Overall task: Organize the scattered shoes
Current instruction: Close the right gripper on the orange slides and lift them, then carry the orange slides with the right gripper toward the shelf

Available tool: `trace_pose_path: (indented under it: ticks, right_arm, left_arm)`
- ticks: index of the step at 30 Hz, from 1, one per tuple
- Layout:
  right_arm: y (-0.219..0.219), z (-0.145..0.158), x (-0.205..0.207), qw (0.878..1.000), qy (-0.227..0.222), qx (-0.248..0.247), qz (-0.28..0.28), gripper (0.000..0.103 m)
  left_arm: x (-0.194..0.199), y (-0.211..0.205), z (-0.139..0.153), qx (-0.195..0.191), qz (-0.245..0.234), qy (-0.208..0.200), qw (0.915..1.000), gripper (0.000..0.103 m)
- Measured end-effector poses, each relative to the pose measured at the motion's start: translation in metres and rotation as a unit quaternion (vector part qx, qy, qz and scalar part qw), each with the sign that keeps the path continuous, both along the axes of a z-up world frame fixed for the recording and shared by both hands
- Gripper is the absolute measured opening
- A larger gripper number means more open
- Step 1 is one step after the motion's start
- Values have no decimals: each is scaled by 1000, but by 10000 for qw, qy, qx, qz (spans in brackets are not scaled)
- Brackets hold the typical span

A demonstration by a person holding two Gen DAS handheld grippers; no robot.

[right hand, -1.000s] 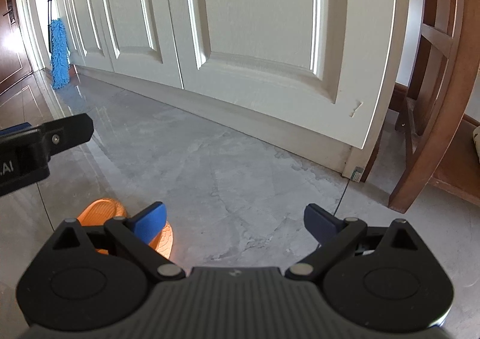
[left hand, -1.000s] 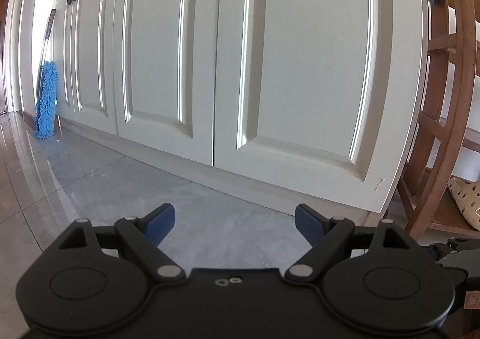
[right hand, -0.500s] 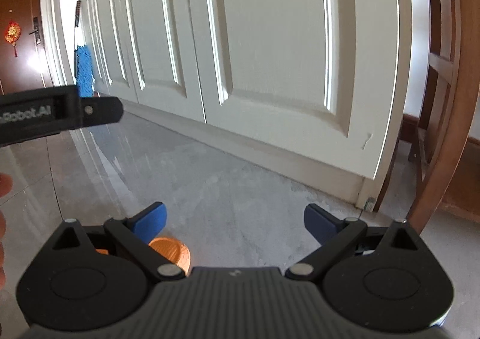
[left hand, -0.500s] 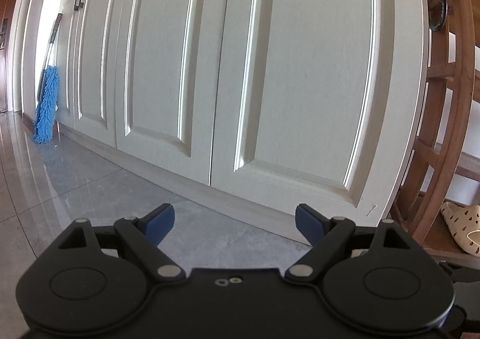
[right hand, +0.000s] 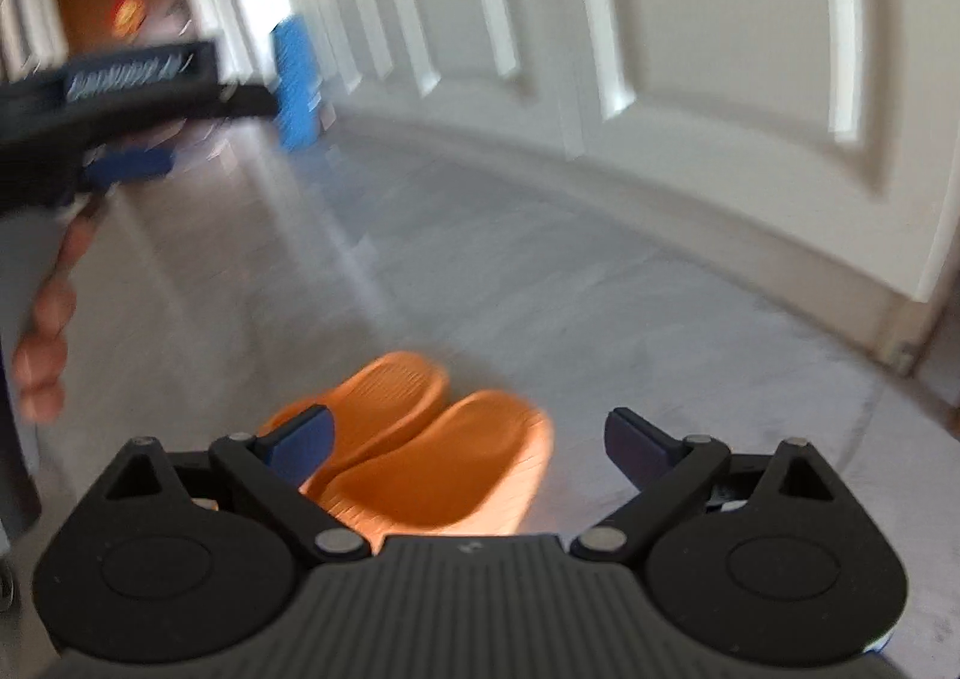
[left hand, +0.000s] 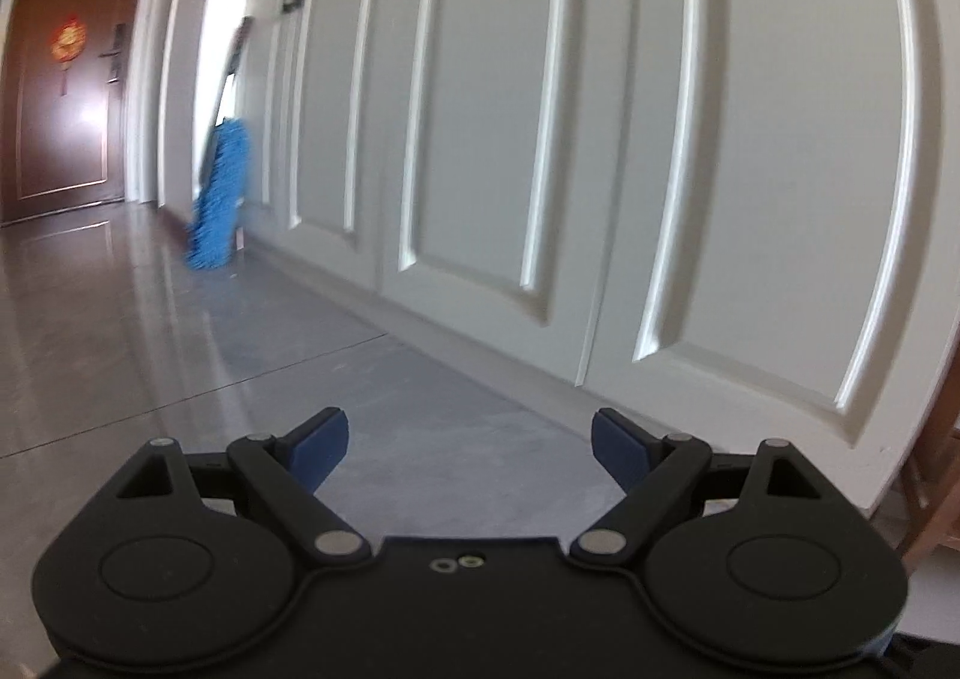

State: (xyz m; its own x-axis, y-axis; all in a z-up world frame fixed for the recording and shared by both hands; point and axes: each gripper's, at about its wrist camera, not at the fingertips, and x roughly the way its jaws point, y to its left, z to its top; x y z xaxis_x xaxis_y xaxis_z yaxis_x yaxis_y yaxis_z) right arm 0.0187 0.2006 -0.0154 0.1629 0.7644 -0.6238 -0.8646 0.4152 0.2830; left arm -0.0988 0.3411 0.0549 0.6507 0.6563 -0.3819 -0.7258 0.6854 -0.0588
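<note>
Left hand-held gripper (left hand: 469,436): matte black plastic body, two round discs, blue pads spread wide, nothing between them. Ahead, only smooth grey floor (left hand: 180,355), glossy, with thin tile joints. Along the right, white cabinet doors (left hand: 720,168) with raised rectangular panels and soft bevels. Far down the hallway, a fluffy blue mop (left hand: 219,196) leaning against the wall, and a dark brown door (left hand: 66,66) with a red ornament.

Right hand-held gripper (right hand: 469,442): ribbed grey top, black linkages, blue pads also wide apart, holding nothing. Just in front of it, on the floor, a pair of orange slippers (right hand: 420,445): rounded, thick, foam-like, lying side by side and touching, partly hidden behind the left pad. Blurred from motion, so fine texture hard to tell. At upper left of the same view, the other gripper seen from the side, with bare fingers (right hand: 45,343) below it.
</note>
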Motion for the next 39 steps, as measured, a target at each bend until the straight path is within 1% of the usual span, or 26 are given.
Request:
trace_pose_path:
  ticks: [1, 2, 3, 4, 5, 7, 9, 12, 16, 18, 20, 21, 22, 23, 27, 30, 36, 37, 39]
  right_arm:
    - [11, -4, -2, 9998, 132, -121, 54, 89]
    - [20, -8, -2, 9992, 301, -240, 56, 85]
    - [30, -13, 1, 9980, 521, -357, -15, 76]
    - [41, -18, 4, 9959, 758, -472, -110, 69]
    - [51, -24, 7, 9931, 994, -588, -205, 68]
    - [68, -33, 12, 9870, 1384, -722, -372, 69]
    - [88, -41, 13, 9809, 1665, -873, -499, 69]
    - [110, -52, 6, 9772, 1641, -1212, -583, 70]
    - [134, -71, 2, 9682, 1932, -1483, -567, 70]
    - [141, -72, -4, 9692, 1802, -1615, -463, 71]
    - [147, -71, -8, 9706, 1652, -1721, -322, 70]
    - [148, -70, -7, 9710, 1612, -1748, -233, 67]
    - [147, -70, -5, 9718, 1535, -1788, -109, 55]
    - [145, -69, -3, 9724, 1439, -1834, 33, 48]
    - [122, -70, 10, 9714, 1026, -2133, 196, 44]
    - [104, -72, 19, 9687, 712, -2362, 289, 44]
    - [67, -74, 39, 9586, 82, -2807, 475, 43]
    - [61, -75, 42, 9563, -23, -2880, 506, 39]
    - [47, -76, 52, 9536, -152, -2968, 492, 38]
  left_arm:
    - [-3, 4, 0, -17, 72, 13, 10000, 88]
    - [-6, 8, 0, -34, 144, 26, 9999, 88]
    - [-10, 12, -1, -50, 216, 39, 9997, 88]
    - [-13, 16, -1, -67, 288, 52, 9995, 88]
    - [-13, 17, -1, -49, 279, 55, 9996, 88]
    - [-14, 18, 0, -13, 258, 60, 9996, 88]
    - [-13, 21, -2, -4, 229, 91, 9997, 88]
    - [-12, 25, -8, -74, 162, 217, 9996, 88]
    - [-13, 30, -20, -230, 59, 435, 9988, 88]
    - [-14, 30, -23, -299, 34, 487, 9984, 89]
    - [-15, 30, -23, -377, -29, 472, 9982, 90]
    - [-15, 31, -23, -416, -60, 464, 9980, 89]
    - [-15, 29, -22, -352, -71, 478, 9982, 89]
    - [-13, 26, -20, -228, -39, 531, 9983, 89]
    - [-12, 22, -20, -238, -34, 547, 9982, 90]
    - [-10, 17, -19, -265, -62, 543, 9982, 90]
    - [4, 8, -21, -190, -191, 639, 9976, 90]
    - [7, 5, -22, -185, -244, 660, 9973, 90]
    - [15, -2, -24, -176, -352, 702, 9968, 90]
